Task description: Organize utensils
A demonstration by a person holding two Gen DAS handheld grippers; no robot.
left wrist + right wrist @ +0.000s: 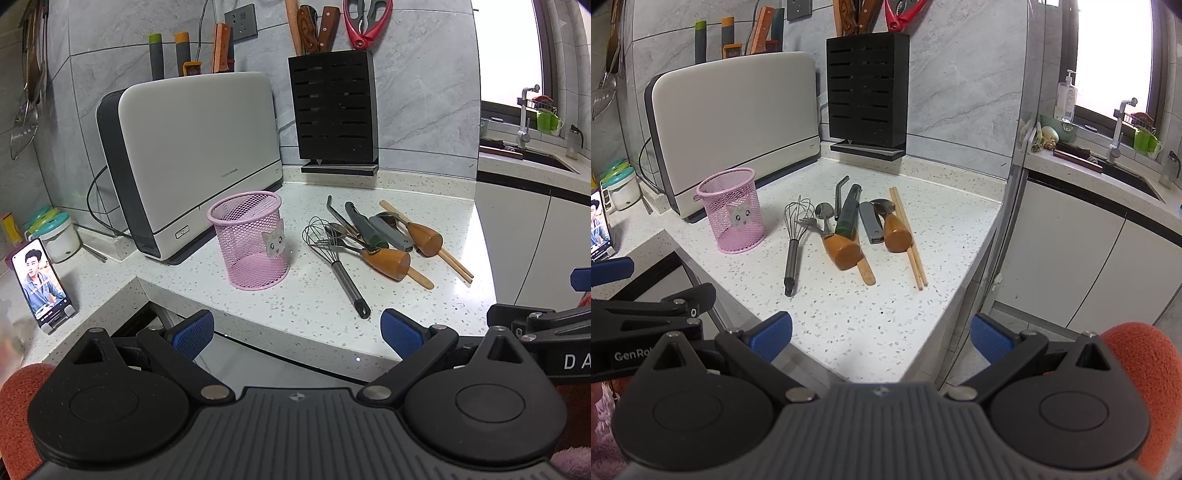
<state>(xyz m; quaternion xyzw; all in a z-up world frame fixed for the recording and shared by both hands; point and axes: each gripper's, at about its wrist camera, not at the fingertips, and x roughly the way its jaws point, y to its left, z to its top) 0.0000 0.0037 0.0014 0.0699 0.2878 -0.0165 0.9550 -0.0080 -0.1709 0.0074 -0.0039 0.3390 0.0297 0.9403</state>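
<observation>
Now, with your left hand-held gripper (297,334) and right hand-held gripper (881,332) both spread apart and empty, the utensil pile (849,229) lies on the surface right of the empty pink mesh cup (733,210), where tugging the whisk (794,240) could scatter its tangled neighbours.

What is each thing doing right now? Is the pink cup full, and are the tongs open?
Pink mesh cup: upright, empty.
Whisk: lying flat on the counter, apart from the cup.
Chopsticks: lying side by side on the counter.
Phone: propped up, screen on.
Left tongs: open, holding nothing.
Right tongs: open, holding nothing.
</observation>
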